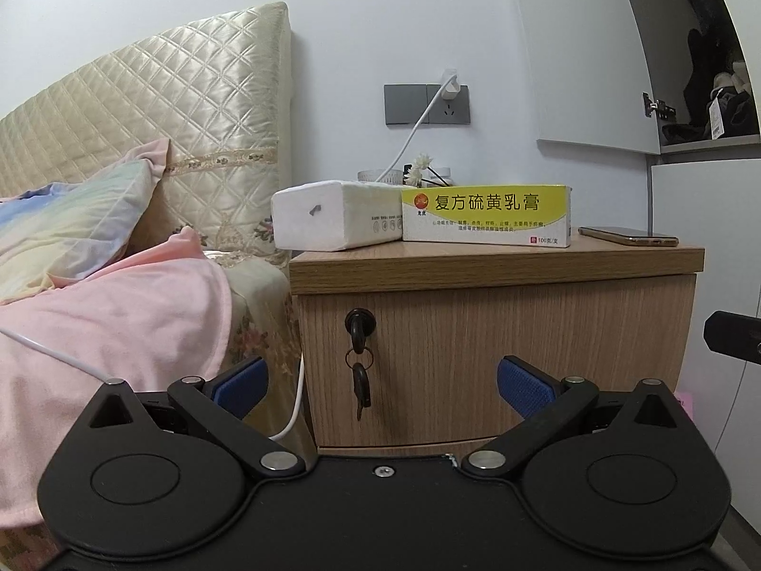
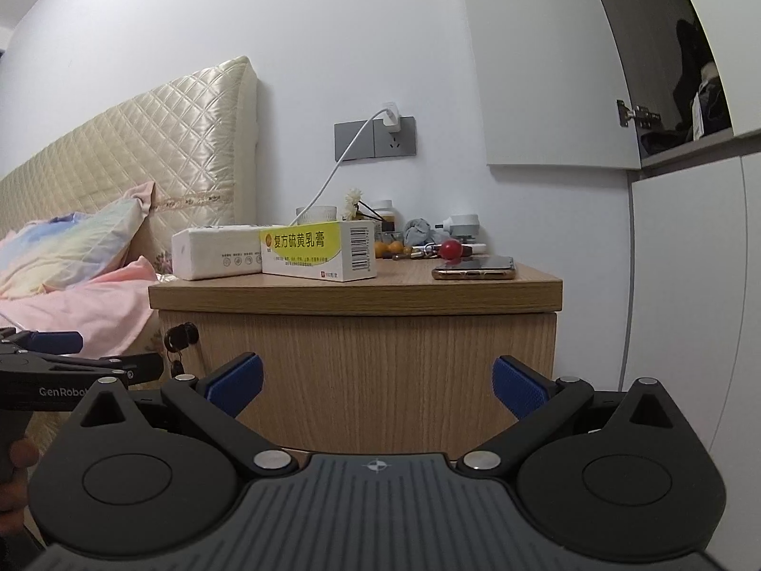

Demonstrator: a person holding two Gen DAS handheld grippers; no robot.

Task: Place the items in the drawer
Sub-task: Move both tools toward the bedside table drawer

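Note:
A wooden nightstand (image 1: pixel 494 257) (image 2: pixel 356 292) stands beside the bed, its drawer front (image 1: pixel 499 357) (image 2: pixel 380 371) shut, with keys (image 1: pixel 359 347) hanging from the lock at the drawer's upper left. On top lie a white tissue pack (image 1: pixel 333 219) (image 2: pixel 216 252), a yellow-and-white ointment box (image 1: pixel 485 214) (image 2: pixel 318 250) and a phone (image 1: pixel 628 236) (image 2: pixel 473 269). My left gripper (image 1: pixel 383 385) is open and empty, facing the drawer front. My right gripper (image 2: pixel 375 385) is open and empty, also facing the drawer front. The left gripper shows at the left edge of the right wrist view (image 2: pixel 57 366).
A bed with a pink blanket (image 1: pixel 119 323) and a padded headboard (image 1: pixel 166 109) lies to the left. A white charging cable (image 1: pixel 295 409) hangs beside the nightstand. Small clutter (image 2: pixel 428 242) sits at the back of the top. A white wardrobe (image 2: pixel 689 309) stands to the right.

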